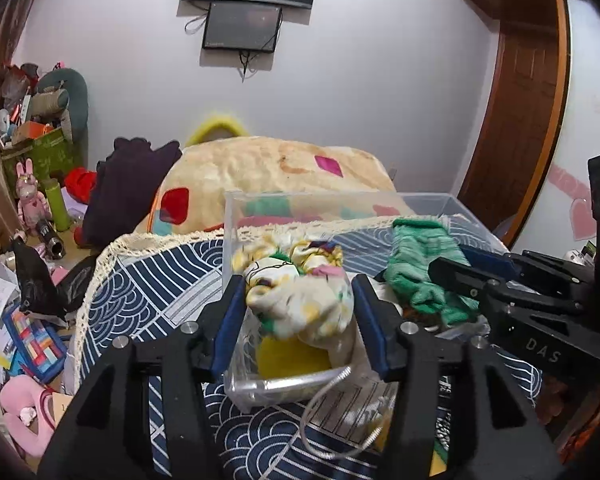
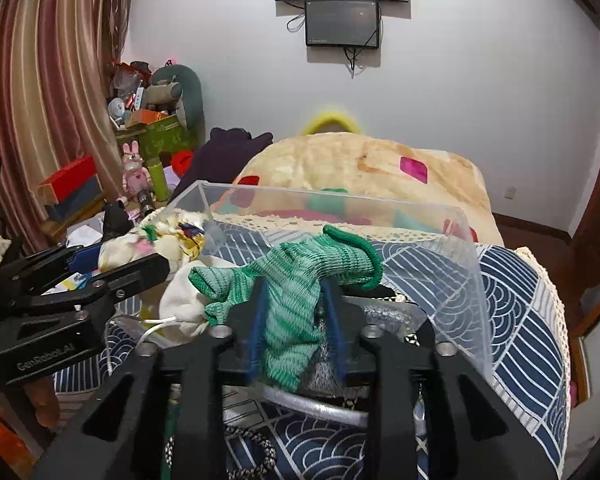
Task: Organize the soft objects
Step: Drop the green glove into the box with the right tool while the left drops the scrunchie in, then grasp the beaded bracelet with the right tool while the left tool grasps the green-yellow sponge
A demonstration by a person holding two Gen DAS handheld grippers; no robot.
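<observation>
Mid-sort, by the look of it — both soft items lifted and held over the clear plastic storage bin on the navy wave-patterned cloth with cream lace edging.

Left gripper: jaws roughly half open, pressed against either side of a bunched cream floral fabric bundle with yellow, green and pink print, carried above the near corner of the bin; something yellow visible through the plastic beneath it.

Right gripper: jaws drawn close, pinching a green ribbed knit glove with a darker green cuff, cuff end flopping forward over the bin's interior. Just left of it, a cream drawstring pouch with a loose white cord, lying at the bin's edge.

Judged step: placing into the bin, not yet released. Next move likely calls for lowering each item well below the rim before easing the jaws apart — one side at a time, given how near the two grippers sit. Worth watching the glove's limp cuff and the pouch cord for snagging on the blue finger pads.
</observation>
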